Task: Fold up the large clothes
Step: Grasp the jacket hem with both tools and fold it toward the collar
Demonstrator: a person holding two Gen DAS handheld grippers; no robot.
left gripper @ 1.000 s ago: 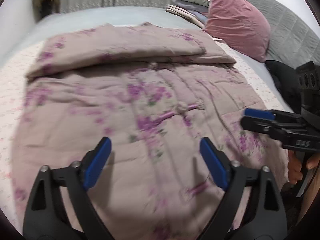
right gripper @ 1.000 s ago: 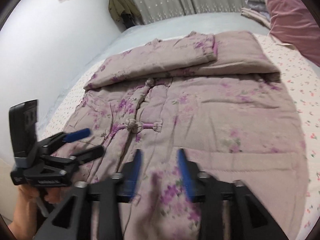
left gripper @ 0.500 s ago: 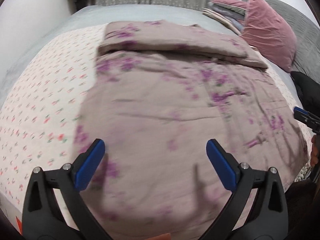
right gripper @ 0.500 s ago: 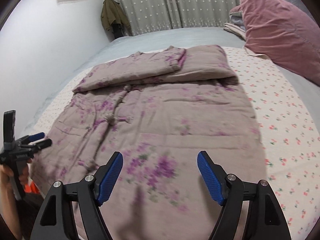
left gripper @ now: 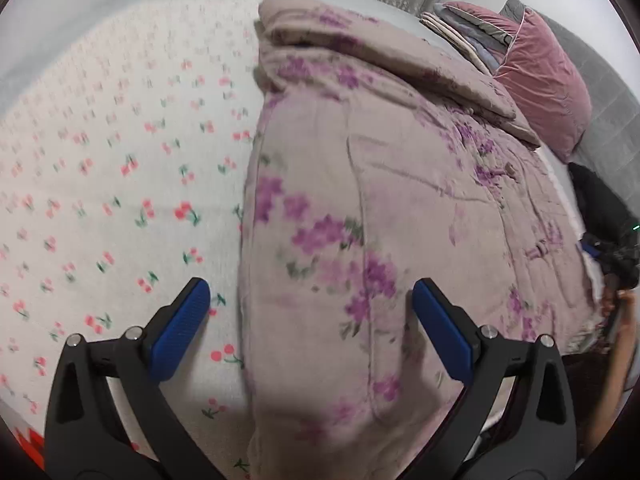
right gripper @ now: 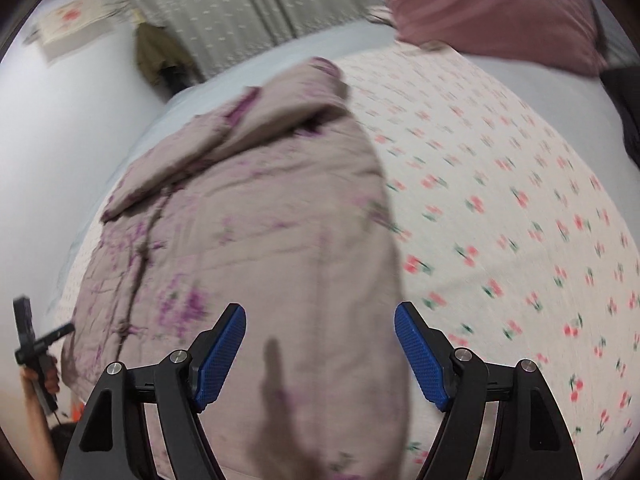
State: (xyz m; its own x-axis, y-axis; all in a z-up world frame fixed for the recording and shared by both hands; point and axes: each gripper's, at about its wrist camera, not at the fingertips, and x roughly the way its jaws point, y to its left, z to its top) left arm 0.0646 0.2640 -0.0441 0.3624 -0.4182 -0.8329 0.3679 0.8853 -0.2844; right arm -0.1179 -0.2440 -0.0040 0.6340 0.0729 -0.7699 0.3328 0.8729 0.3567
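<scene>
Your left claw (left gripper: 310, 332) is released, its blue pads (left gripper: 182, 330) spread wide above the garment's left edge, one pad over the cherry-print sheet (left gripper: 120, 184). Your right claw (right gripper: 320, 354) is released too, its jaws having just been opening, with nothing pinched between them; it hangs over the garment's right edge. The floral padded garment (left gripper: 380, 208) lies flat on the bed, its far end folded over towards twelve o'clock. A pink pillow (left gripper: 544, 76) sits at two o'clock. No writing is readable.
</scene>
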